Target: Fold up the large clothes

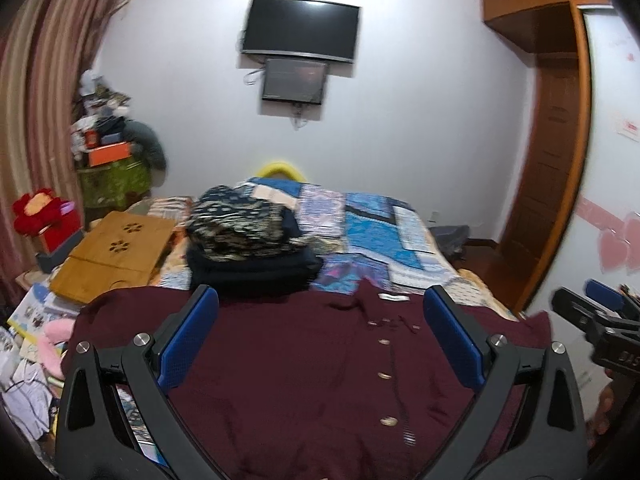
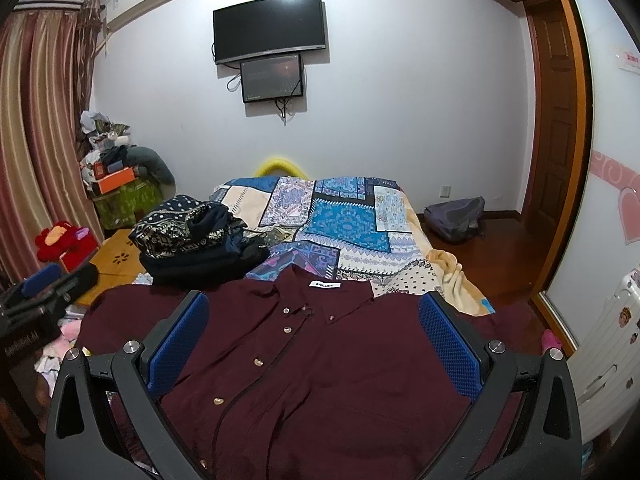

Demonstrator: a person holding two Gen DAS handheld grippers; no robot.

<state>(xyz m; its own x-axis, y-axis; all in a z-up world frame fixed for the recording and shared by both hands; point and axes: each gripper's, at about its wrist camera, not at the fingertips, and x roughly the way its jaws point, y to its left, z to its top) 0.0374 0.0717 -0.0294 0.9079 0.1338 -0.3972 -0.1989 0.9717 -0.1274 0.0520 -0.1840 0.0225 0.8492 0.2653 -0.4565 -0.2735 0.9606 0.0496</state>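
Observation:
A large maroon button-up shirt (image 1: pixel 304 364) (image 2: pixel 320 356) lies spread flat, front up, on the near end of the bed, collar and white label toward the far side. My left gripper (image 1: pixel 320 300) hovers above the shirt's middle, open, with nothing between its blue pads. In the right wrist view my right gripper (image 2: pixel 314 306) is also open over the shirt, just below the collar. The right gripper (image 1: pixel 600 312) shows at the right edge of the left wrist view. At the left edge of the right wrist view the left gripper (image 2: pixel 52 284) appears.
A stack of folded dark and patterned clothes (image 1: pixel 248 240) (image 2: pixel 196 236) sits on the patchwork bedspread (image 2: pixel 344 216) beyond the shirt. A wooden board (image 1: pixel 116 252), boxes and clutter line the bed's left side. A backpack (image 2: pixel 454 218) lies on the floor at right.

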